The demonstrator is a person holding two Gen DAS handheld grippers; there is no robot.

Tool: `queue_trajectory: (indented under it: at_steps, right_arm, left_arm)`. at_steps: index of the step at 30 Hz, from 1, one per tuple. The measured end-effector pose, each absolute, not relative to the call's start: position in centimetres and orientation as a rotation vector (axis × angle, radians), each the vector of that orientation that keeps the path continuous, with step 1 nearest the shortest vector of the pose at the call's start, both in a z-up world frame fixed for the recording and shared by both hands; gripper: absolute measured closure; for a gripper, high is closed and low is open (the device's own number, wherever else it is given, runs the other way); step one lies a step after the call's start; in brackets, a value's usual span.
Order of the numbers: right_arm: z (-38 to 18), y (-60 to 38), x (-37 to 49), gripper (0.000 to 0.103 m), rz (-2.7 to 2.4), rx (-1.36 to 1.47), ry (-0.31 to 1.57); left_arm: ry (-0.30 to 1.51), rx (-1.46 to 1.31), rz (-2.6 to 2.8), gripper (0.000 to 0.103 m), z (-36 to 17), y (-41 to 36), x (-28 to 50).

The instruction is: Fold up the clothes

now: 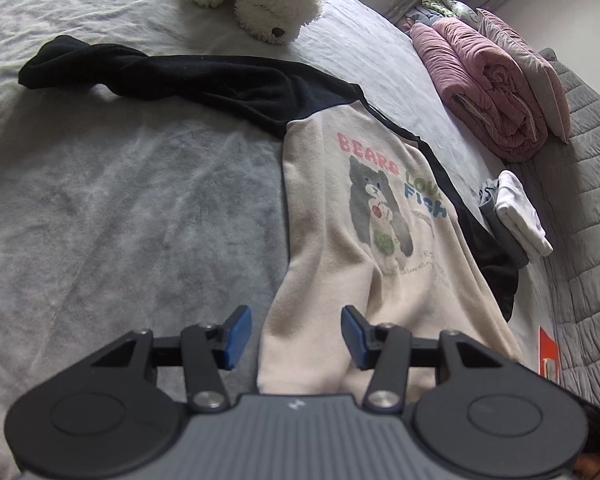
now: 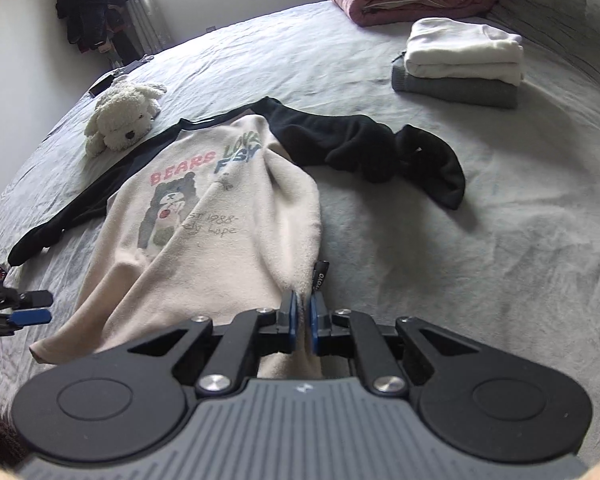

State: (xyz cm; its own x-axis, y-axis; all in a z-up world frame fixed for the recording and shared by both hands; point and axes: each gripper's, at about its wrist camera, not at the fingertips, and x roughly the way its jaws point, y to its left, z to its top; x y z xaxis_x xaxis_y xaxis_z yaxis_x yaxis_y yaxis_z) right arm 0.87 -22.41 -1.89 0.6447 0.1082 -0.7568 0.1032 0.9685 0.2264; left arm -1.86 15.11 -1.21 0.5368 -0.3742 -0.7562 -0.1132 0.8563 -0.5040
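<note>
Sweatshirt (image 2: 204, 216) is spread print-up on the bed (image 2: 500, 240), hem being gathered. Right gripper (image 2: 302, 322) is clamped on the hem corner; left gripper (image 1: 296, 334) is held wide apart, probably just above the other. That corner needs pinching next.

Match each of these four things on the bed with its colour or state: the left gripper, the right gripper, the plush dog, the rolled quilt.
Things:
1. left gripper
2. right gripper
3. plush dog
4. rolled quilt

Colour or state:
A. pink
B. shut on the sweatshirt hem
C. cream white
D. open above the hem

Pairs: 1-D, 2-B, 3-C, 4-A
</note>
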Motion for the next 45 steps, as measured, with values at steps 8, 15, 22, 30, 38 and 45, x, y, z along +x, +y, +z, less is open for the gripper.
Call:
queue_trajectory:
  at_steps: [8,15,22,30,38,45]
  right_arm:
    - [-3.4,-24.0,-1.3,0.087,0.01,0.31,0.872]
    - [-3.8,-23.4,-6.2,0.059,0.028,0.265,0.79]
    - [-6.5,-22.0,-9.0,0.059,-0.023,0.141,0.72]
    - [-8.0,-21.4,-8.1,0.059,-0.065,0.146,0.706]
    - [-9.1,-20.4,-7.3,0.059,-0.124,0.15,0.629]
    - [-8.4,-19.5,-7.4,0.091,-0.162,-0.01,0.6]
  left_arm:
    - [0.946,-0.52,-0.144,0.052,-1.6,16.7,-8.7]
    - [0.76,-0.517,-0.113,0.052,-2.7,15.4,-12.2]
    - [0.697,-0.414,-0.041,0.053,-4.8,13.3,-12.2]
    - [0.636,-0.412,0.009,0.054,-5.2,13.4,-12.4]
    - [0.664,-0.366,0.018,0.054,-6.6,11.5,-11.2]
    - [0.62,-0.126,0.139,0.096,-6.8,9.2,-11.2]
